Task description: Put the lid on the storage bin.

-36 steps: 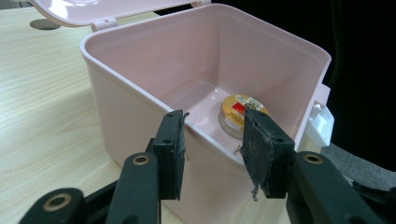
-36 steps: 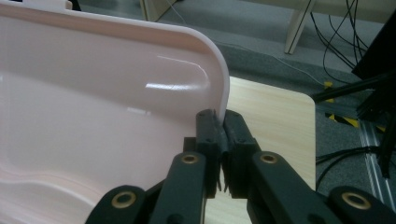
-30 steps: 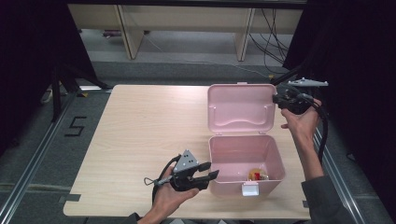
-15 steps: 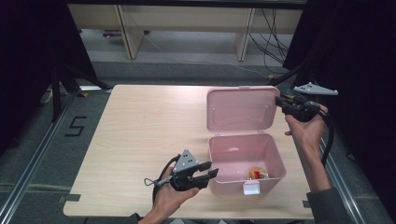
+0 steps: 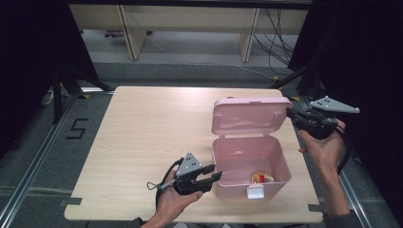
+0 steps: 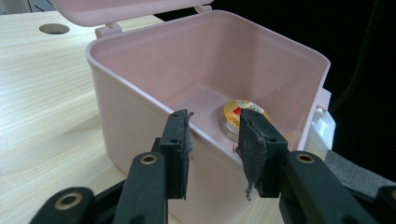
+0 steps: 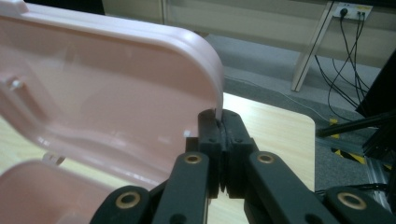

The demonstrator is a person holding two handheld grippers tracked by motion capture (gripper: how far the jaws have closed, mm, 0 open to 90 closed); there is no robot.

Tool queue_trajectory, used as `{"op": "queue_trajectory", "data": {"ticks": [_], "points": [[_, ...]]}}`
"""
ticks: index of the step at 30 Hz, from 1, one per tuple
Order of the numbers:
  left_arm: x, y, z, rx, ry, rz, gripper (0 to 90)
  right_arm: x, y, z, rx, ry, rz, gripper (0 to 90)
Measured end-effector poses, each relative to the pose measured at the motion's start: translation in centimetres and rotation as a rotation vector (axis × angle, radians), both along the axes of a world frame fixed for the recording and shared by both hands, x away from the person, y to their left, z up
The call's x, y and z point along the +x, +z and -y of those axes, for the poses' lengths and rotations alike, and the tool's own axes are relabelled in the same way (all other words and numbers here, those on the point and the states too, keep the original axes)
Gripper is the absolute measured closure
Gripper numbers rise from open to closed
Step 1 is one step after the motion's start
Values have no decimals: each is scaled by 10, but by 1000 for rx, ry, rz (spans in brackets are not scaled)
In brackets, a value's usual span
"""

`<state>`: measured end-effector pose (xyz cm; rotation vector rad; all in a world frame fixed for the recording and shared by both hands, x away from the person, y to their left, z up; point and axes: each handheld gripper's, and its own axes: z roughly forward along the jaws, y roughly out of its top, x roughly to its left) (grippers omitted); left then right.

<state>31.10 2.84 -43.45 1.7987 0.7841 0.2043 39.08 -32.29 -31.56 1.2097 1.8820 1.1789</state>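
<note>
A pink plastic box (image 5: 223, 161) stands on the near right part of the wooden table (image 5: 152, 133). Its hinged lid (image 5: 249, 116) is raised and leans forward over the box. A small round tin (image 5: 262, 177) with a yellow and red top lies on the box floor. My left gripper (image 5: 213, 173) is at the box's near left corner. In the left gripper view it (image 6: 215, 116) straddles the box wall (image 6: 140, 107), shut on it, with the tin (image 6: 232, 109) behind the pads. My right gripper (image 5: 291, 114) is shut on the lid's right edge; the right gripper view shows it (image 7: 219, 116) pinching the lid (image 7: 93, 84).
A white latch (image 5: 255, 192) hangs on the box's front wall. The table's right edge runs just past the box, under the right hand. Black curtains flank the table, and shelf legs and cables (image 5: 280, 42) lie on the floor beyond it.
The right gripper has moved nearer and a little rightward with the lid's edge, and the lid has tipped forward and lower over the box. The left gripper has kept its place.
</note>
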Motion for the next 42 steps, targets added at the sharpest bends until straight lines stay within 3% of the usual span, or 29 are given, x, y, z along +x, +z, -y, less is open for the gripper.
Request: {"op": "queue_trajectory", "data": {"ticks": [8,12,16,21,22,25,26,29,31,32,34,36,38,40,42], "points": [[1,0,0,1,2,0,640,-29,-4,7,-30,17,24,880],[1,0,-1,7,2,0,640,-40,-6,7,-29,17,14,876],[1,0,-1,7,1,1,640,-46,-8,9,-59,30,25,872],[2,0,-1,4,-3,-4,629,-54,-11,10,-50,36,19,867],[3,-1,-1,-21,-8,-22,624,-55,-12,10,-29,31,9,866],[4,-1,-2,-23,-11,-38,597,-56,-14,13,-27,40,28,863],[4,-1,-3,-27,-28,-42,599,-58,-14,12,-16,34,7,863],[3,2,-5,-38,-32,-50,575,-58,-14,13,-31,49,13,861],[1,6,-8,-38,-26,-35,571,-59,-16,13,-26,41,23,860],[0,8,-10,-36,-34,-24,571,-63,-15,12,-12,34,-9,861],[-5,14,-19,-19,-30,-6,558,-64,-18,14,-35,47,22,858],[-9,16,-27,-7,-32,10,552,-69,-20,13,-11,39,0,856],[-12,17,-34,13,-24,29,544,-72,-21,15,-31,58,2,855],[-17,14,-43,28,-15,35,532,-75,-23,15,-20,55,-4,853],[-19,10,-52,13,-3,29,523,-78,-27,15,-21,51,11,851]]}}
